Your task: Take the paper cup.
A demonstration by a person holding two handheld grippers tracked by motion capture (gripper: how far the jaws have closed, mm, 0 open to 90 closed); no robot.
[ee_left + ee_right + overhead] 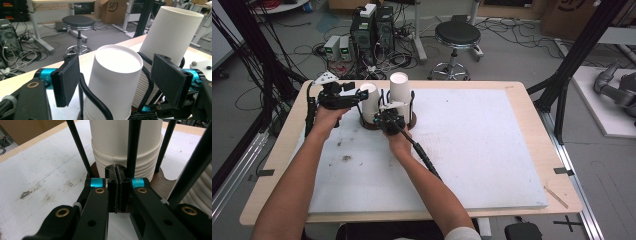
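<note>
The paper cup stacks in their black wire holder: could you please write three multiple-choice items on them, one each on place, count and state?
1. Where does the cup holder stand?
A. on the white mat near the table's far edge
B. on the floor
C. on the stool

2. How many cup stacks stand in it?
A. one
B. two
C. four

3. How do the left gripper fingers stand at the shorter cup stack?
A. shut beneath it
B. apart on either side of it
C. inside it

A: the high view shows its base on the mat.
B: shorter stack and taller stack.
B: gaps beside both pads.
</note>
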